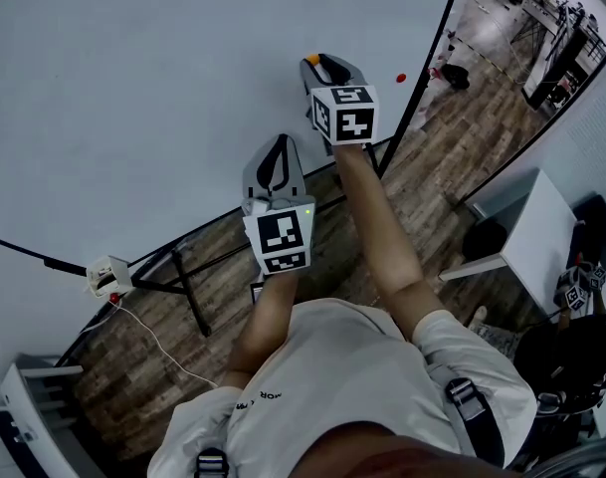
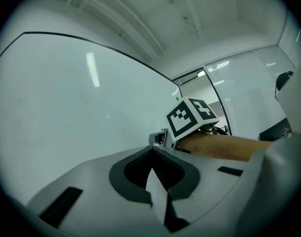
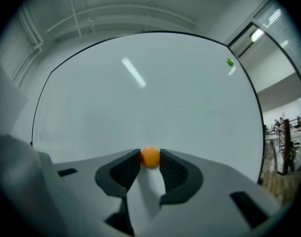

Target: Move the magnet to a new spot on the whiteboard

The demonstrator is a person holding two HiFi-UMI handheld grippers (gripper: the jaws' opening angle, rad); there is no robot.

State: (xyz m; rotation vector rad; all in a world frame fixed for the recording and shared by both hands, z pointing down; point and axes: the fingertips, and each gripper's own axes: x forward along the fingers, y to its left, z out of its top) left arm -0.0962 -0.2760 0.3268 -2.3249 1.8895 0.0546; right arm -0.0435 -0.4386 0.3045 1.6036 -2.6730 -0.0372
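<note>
Small dark print on the person's white shirt is too unclear to read.

- Whiteboard lies bare and wide left of and above the orange magnet.
- Green magnet sits high at the right; red magnet sits near the right edge.

I read the whiteboard as upright, black-framed, with a pale face. Three things sit on it: an orange magnet low down, a red magnet near the right edge, and a green magnet high at the right.
</note>
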